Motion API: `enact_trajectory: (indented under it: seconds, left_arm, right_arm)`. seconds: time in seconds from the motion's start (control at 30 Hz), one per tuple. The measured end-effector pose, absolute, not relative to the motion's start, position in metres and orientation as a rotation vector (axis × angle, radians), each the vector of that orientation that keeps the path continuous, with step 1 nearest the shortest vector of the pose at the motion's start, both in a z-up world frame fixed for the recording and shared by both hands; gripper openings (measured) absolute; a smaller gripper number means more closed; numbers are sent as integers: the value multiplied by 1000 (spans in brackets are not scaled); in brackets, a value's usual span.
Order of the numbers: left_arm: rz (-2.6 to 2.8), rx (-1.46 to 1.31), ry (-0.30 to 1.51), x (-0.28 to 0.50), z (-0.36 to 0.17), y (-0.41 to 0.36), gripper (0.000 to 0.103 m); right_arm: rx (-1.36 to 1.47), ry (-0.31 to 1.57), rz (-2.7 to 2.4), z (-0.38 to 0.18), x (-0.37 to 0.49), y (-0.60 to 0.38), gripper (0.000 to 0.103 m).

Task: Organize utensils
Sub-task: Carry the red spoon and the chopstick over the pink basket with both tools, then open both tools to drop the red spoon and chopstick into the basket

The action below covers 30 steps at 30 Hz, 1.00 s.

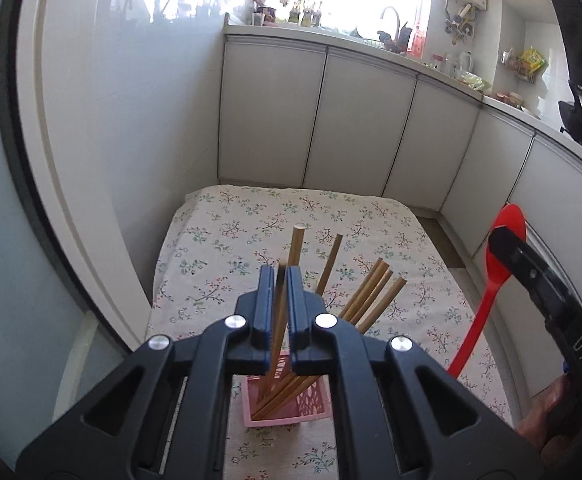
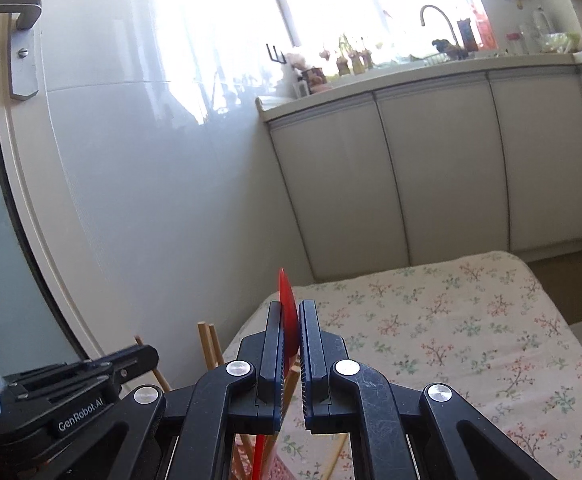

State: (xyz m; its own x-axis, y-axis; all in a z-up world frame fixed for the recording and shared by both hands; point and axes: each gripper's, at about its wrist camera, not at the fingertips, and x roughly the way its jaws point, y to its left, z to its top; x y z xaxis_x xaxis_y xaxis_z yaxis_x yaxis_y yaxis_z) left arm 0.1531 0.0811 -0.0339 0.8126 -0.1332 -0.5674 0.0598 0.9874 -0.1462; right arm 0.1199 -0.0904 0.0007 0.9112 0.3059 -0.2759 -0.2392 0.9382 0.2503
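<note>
**Chopstick at holder, spoon held alongside**

Left gripper (image 1: 279,280) fingers sit slightly parted around one wooden chopstick (image 1: 287,280) that stands in the pink perforated plastic holder (image 1: 287,404) on the floral-cloth counter (image 1: 227,216); can't tell if the pads still press it. More chopsticks lean in the holder. Right gripper (image 2: 291,316), right of the holder, fingers clenched on a red plastic spoon (image 2: 289,320), bowl up.

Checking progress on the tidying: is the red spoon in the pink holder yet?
Not yet. The red spoon is clamped in the right tongs, beside the pink holder.
</note>
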Motion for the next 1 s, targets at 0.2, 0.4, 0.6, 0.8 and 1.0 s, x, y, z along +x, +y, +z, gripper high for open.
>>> enact_trajectory:
  seconds: [0.2,0.4,0.6,0.8,1.0]
  left_arm:
    - [-46,-187,618,143,-27,98,39]
    - [59,-107,717,147,-43,99,48]
    - [78,-125,758,149,-51,108,48]
    - [88,-109,783,155,-54,108,48]
    - [85,-92,807,160,-57,105,52]
  right_arm:
    - [190,257,227,-11,135,-66,5]
    - [156,199,161,-31,143,-48,5]
    - [149,146,119,-46,144,-37,6]
    - [141,139,121,-59,141,-31,7]
    - [175,162,146,-53,143,-38,36]
